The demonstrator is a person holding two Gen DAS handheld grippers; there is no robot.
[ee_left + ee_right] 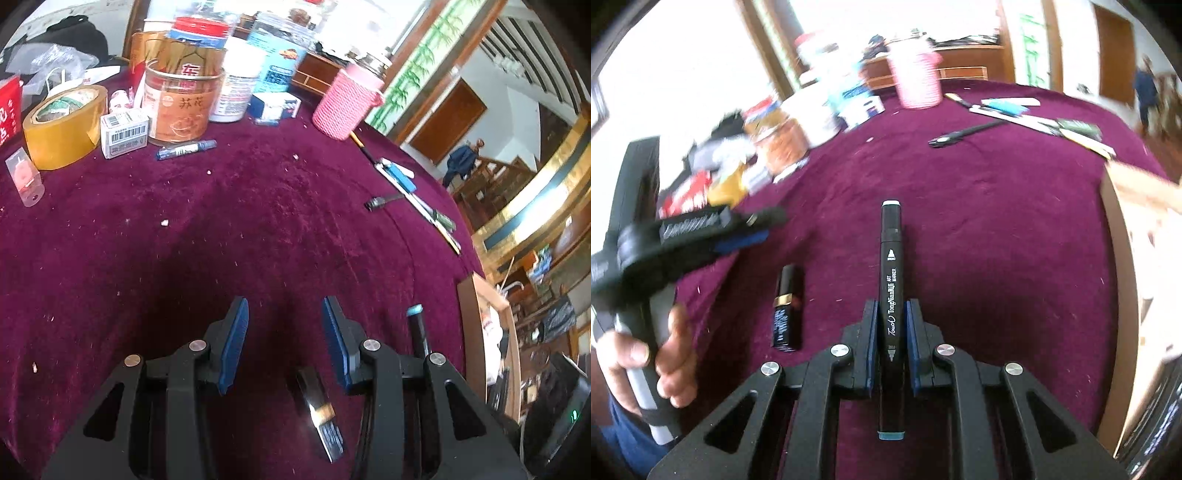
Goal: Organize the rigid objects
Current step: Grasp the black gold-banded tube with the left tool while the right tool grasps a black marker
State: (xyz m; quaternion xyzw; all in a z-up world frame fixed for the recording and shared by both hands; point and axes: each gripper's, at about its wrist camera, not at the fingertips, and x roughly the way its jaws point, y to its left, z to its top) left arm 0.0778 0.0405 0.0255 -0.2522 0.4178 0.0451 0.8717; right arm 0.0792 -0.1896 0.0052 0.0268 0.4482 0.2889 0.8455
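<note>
My right gripper [892,304] is shut on a black art marker [891,266] that points forward along its fingers, just over the maroon tablecloth [997,240]. In the left wrist view the marker's teal end [415,325] shows beside the right finger. A black and gold lipstick tube [786,306] lies on the cloth to the left of the marker. My left gripper [284,302] stands open above the cloth with nothing between its pads. The lipstick tube [319,413] lies under it, near the right finger. A hand holds the left gripper [753,229] at the left of the right wrist view.
At the back stand a pink knitted cup [343,99], several jars [181,103], a tape roll [62,125] and a small white box [123,133]. A blue pen [186,148] lies before the jars. Several pens [413,192] line the right edge. A wooden box [1123,295] stands at the right.
</note>
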